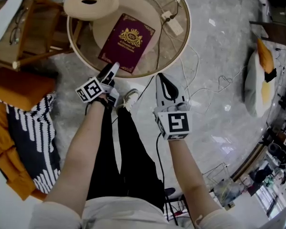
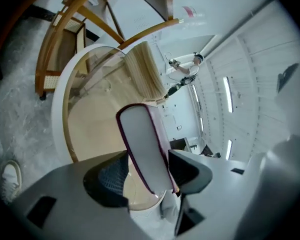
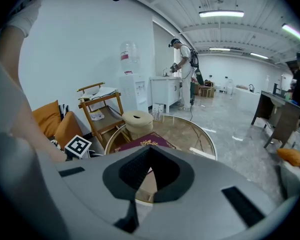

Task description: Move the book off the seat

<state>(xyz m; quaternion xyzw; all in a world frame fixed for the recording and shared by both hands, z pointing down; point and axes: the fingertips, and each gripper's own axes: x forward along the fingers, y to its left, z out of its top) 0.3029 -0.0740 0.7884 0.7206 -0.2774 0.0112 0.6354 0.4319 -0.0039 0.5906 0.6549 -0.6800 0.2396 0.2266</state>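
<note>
A maroon book (image 1: pixel 126 42) with a gold crest lies flat on the round glass table (image 1: pixel 181 42). My left gripper (image 1: pixel 112 69) is at the book's near edge. In the left gripper view the book's white page edge (image 2: pixel 145 149) stands between the jaws of the left gripper (image 2: pixel 149 171). The right-hand pad lies against the cover, while a gap shows beside the left-hand pad, so nothing is clamped. My right gripper (image 1: pixel 161 78) hovers just off the table's near rim, right of the book, shut on nothing. The right gripper view shows the book (image 3: pixel 145 143) beyond the right gripper (image 3: pixel 149 154).
A beige ring-shaped cushion (image 1: pixel 90 3) and a white power strip (image 1: pixel 172 23) with cables share the table. A wooden shelf (image 1: pixel 33 27) stands to the left, orange cushions (image 1: pixel 19 87) and striped cloth (image 1: pixel 33 137) below it. A pillow (image 1: pixel 257 75) lies on the floor at right.
</note>
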